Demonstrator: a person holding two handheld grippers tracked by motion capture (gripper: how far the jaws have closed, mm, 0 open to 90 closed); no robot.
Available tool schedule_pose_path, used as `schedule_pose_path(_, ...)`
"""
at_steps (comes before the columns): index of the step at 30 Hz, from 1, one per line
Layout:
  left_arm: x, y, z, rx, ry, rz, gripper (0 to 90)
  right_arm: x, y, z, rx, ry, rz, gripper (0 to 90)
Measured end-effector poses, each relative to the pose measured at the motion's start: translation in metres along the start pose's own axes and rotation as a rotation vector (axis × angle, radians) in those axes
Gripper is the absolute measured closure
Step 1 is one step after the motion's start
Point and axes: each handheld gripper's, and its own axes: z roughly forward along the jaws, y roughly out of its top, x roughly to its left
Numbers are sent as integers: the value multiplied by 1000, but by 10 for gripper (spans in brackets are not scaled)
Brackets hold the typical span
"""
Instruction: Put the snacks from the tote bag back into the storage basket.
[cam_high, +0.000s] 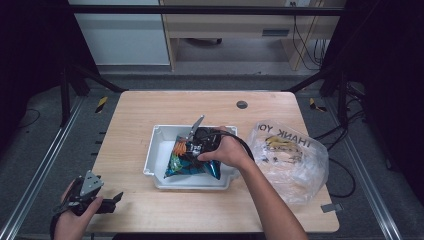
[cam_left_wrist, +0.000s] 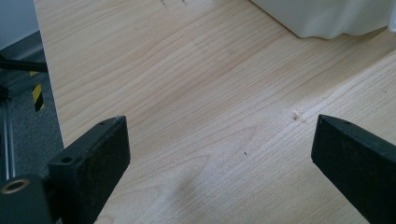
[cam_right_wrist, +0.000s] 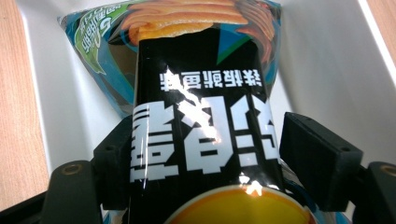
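Evidently a packing job: snack packs going into the white bin (cam_high: 156, 150) at table centre. Right gripper (cam_right_wrist: 205, 154) is down inside the bin, pointing along a black snack pack (cam_right_wrist: 201, 107) that lies between its jaws. That black pack rests on top of a blue-green chip bag (cam_right_wrist: 107, 51), which lies flat on the bin floor.

Right jaws: the left one sits against the pack's edge, the right one stands a little off it, with a sliver of bin wall visible between. I read that as a grip let go, pack set down, though the glare on the foil makes the left contact hard to be sure of. Stacking flat on the lower bag keeps both inside the walls.

Left gripper (cam_high: 102, 202) is parked at the near-left corner of the table (cam_high: 150, 107), well apart from the bin. Its jaws stand wide apart over bare wood, nothing between them; held out of the way while the other hand works.

A clear plastic bag (cam_high: 292, 155) printed "THANK YOU" lies crumpled right of the bin, just beside it, probably the source of the goods; something small and yellowish shows through it.

Count: one bin, two snack packs in it, one plastic bag, two grippers.
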Motion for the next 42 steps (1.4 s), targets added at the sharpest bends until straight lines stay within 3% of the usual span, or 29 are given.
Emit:
schedule_pose_path(20, 0, 0, 0, 2, 2, -1, 40, 0, -3, -19, -56, 0, 64, 71)
schedule_pose_path(31, 3, 1, 1, 0, 4, -9, 40, 3, -4, -35, -77, -2, 48, 66)
schedule_pose_path(42, 4, 1, 0, -9, 6, -14, 39, 9, -5, -52, -101, -64, 57, 86)
